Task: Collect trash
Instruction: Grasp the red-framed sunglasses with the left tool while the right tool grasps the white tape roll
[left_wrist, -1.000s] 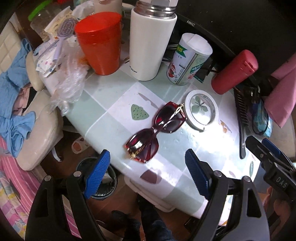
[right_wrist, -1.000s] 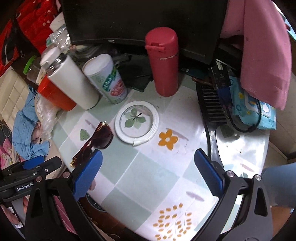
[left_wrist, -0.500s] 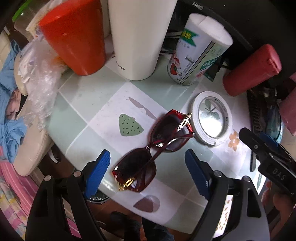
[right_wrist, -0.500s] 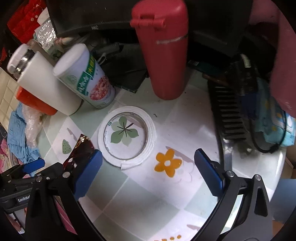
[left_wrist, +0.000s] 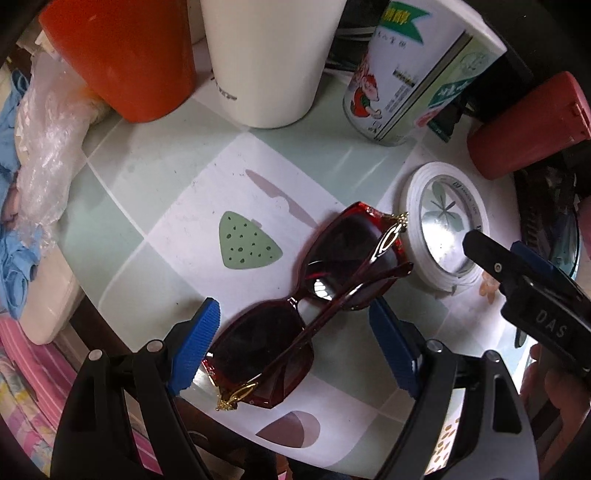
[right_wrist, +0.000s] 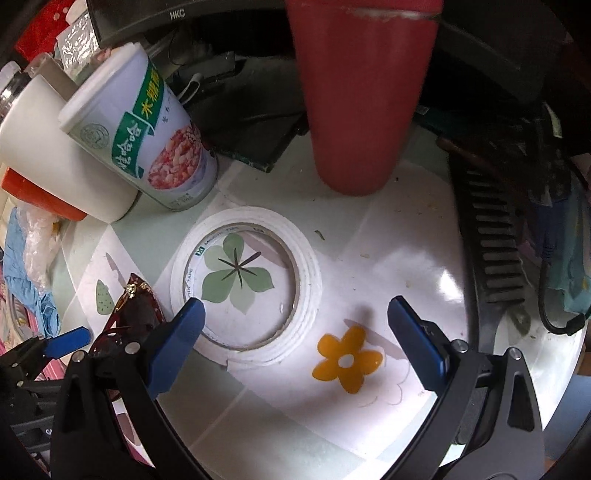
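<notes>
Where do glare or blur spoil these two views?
Left wrist: glare patches on the tabletop and a bright glint on the sunglasses lens. Right wrist: a white hotspot beside the tape roll; the red bottle looks smeared; fisheye bending throughout.

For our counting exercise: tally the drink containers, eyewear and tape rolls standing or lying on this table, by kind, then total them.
Drink containers: 4 (orange cup, white flask, printed can, red bottle)
Sunglasses: 1
Tape roll: 1
Total: 6
</notes>
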